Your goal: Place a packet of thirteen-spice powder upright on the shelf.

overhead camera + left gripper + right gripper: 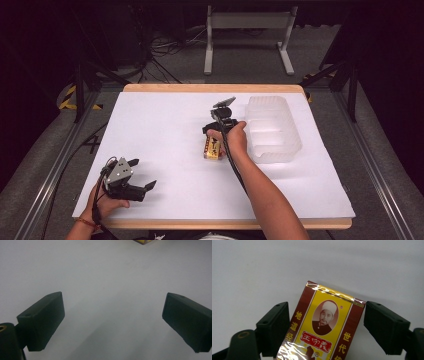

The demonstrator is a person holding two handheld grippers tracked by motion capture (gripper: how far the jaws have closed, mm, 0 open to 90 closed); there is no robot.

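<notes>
A small yellow and maroon box (212,149) wrapped in clear film lies flat on the white table sheet (165,125), near the middle. My right gripper (213,141) points down over it. In the right gripper view the box (324,325) lies tilted between the two black jaws of the right gripper (325,307). The left pad is against its edge, and a narrow gap shows at the right pad. My left gripper (143,173) rests near the front left of the table, open and empty. In its own view, the left gripper (112,305) faces bare sheet, with a corner of the box (143,242) at the top edge.
A clear plastic tray (272,130) with compartments stands just right of the box, close to my right hand. The wooden table edge (210,88) shows at the back. Beyond it are grey floor, cables and a metal stand (247,37).
</notes>
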